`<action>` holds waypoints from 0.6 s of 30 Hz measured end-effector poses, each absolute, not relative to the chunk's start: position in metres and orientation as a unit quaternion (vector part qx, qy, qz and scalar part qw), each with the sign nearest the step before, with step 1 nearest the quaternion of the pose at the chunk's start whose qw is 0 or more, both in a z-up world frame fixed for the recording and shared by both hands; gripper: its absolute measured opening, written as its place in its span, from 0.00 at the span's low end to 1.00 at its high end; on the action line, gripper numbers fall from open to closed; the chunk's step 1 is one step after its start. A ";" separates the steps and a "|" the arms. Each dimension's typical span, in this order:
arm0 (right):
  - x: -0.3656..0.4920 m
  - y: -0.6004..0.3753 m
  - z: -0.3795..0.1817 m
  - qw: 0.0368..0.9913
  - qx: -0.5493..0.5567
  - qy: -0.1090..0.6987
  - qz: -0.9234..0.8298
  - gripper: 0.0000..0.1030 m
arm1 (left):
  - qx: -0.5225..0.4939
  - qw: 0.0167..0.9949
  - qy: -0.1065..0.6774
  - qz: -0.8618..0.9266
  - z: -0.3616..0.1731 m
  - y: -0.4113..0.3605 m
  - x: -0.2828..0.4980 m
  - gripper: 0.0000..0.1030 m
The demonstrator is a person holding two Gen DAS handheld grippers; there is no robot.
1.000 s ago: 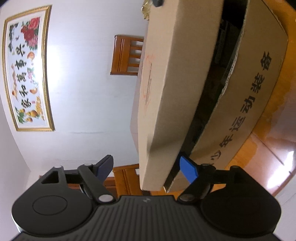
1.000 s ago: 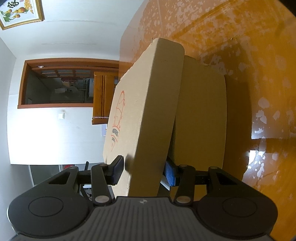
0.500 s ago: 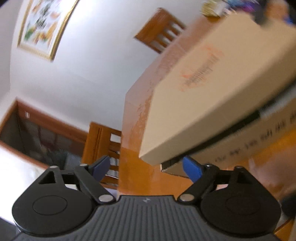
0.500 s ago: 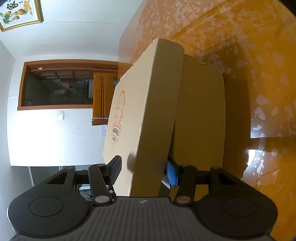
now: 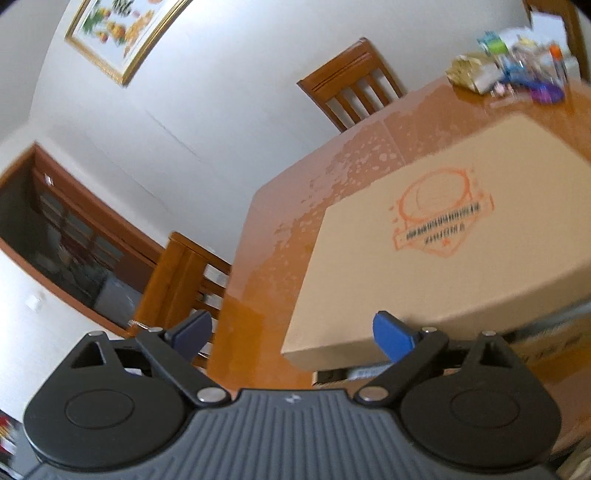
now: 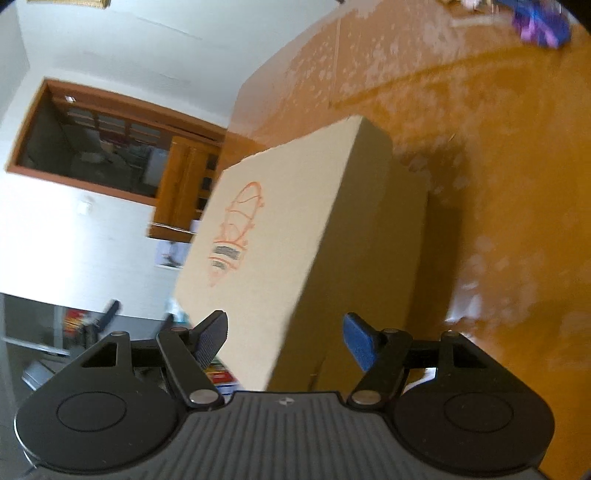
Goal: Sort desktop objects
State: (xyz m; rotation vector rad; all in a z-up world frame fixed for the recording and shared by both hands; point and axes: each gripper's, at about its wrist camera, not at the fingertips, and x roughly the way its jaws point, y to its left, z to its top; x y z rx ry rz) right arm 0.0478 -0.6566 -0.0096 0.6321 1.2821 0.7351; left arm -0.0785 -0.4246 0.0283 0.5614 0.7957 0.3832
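Note:
A flat cardboard box lid (image 5: 443,236) with an orange stamp sits on a lower cardboard box (image 5: 546,354) on the orange wooden table (image 5: 280,236). My left gripper (image 5: 291,328) hovers at the lid's near corner. Its jaws are opening, and its blue pads (image 5: 391,336) do not press on the lid. In the right wrist view the lid (image 6: 280,229) appears edge-on. My right gripper (image 6: 286,326) straddles the lid's near edge with its jaws opening, and there are gaps on both sides.
Blurred bottles and packets (image 5: 509,62) are clustered at the table's far end, with a purple item (image 6: 539,18) beside them. Wooden chairs (image 5: 354,85) (image 5: 184,284) stand at the table's edges. A framed picture (image 5: 122,29) hangs on the white wall.
The left gripper rolled, rose and spread wider, so the lid now shows from above. The right gripper's pads came off the lid, and that hand lifted slightly.

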 end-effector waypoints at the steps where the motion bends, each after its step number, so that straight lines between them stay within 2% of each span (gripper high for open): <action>1: 0.046 -0.657 -0.006 0.704 0.267 0.574 0.323 0.72 | 0.247 0.872 0.381 0.182 0.035 -0.421 -0.075 0.93; 4: 0.042 -0.660 0.003 0.726 0.222 0.574 0.308 0.72 | 0.161 0.896 0.381 0.163 0.053 -0.403 -0.066 0.99; 8: 0.041 -0.660 0.015 0.747 0.178 0.570 0.292 0.72 | 0.010 0.913 0.394 0.107 0.071 -0.357 -0.047 0.99; 11: 0.043 -0.657 0.023 0.762 0.172 0.561 0.274 0.75 | -0.077 0.892 0.441 0.060 0.067 -0.314 -0.021 0.99; 18: 0.049 -0.634 0.035 0.771 0.215 0.564 0.205 0.76 | -0.162 0.828 0.533 -0.064 0.042 -0.237 0.040 0.99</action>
